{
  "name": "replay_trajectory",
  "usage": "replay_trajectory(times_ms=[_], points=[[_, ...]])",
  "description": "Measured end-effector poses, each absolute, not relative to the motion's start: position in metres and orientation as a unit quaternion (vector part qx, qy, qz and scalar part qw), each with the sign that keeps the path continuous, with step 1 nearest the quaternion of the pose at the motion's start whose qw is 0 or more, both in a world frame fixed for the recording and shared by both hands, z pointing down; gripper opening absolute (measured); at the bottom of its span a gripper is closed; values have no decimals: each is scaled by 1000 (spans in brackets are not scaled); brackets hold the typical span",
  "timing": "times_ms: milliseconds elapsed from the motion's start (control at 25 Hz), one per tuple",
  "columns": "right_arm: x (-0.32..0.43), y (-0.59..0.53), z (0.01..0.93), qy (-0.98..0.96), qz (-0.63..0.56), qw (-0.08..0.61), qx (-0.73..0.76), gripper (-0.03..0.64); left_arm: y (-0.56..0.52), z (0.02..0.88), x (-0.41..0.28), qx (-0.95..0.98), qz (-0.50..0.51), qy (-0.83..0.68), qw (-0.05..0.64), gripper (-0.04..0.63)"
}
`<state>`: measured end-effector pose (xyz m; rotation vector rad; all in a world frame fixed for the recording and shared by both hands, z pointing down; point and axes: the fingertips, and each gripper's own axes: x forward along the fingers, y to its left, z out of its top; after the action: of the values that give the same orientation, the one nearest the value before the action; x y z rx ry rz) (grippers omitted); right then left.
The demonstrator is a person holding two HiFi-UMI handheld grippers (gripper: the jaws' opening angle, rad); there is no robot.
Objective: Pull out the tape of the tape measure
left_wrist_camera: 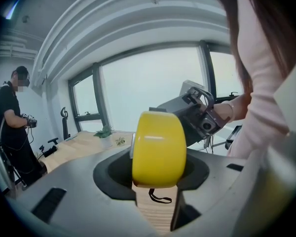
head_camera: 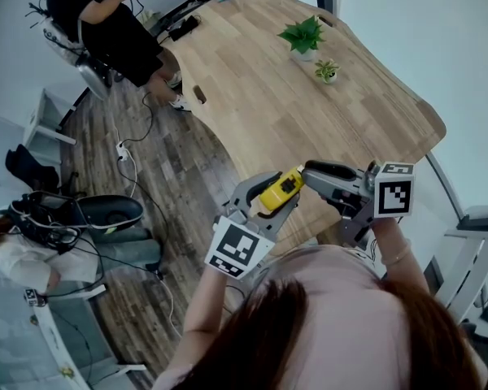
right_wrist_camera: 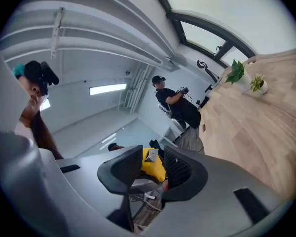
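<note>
My left gripper has its jaws clamped on the yellow tape measure, holding it in the air over the near edge of the wooden bench. My right gripper faces it with jaws spread wide. The measure's metal end tab sits in the gap between them, and neither pad presses on it.
</note>
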<state>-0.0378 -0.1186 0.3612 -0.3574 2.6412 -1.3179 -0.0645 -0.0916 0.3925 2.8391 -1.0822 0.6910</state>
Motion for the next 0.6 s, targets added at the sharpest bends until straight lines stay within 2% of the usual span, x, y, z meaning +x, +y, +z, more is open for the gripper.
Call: replay_trajectory(times_ms=[440,600], points=[[-41,-102,361,846,-520,110,-49,107,-84,400,-54,911,256,-322,-6,173],[-40,-100,363,853,-508,104,-63,95,-83,404,-54,906,275,-321,-9,173]])
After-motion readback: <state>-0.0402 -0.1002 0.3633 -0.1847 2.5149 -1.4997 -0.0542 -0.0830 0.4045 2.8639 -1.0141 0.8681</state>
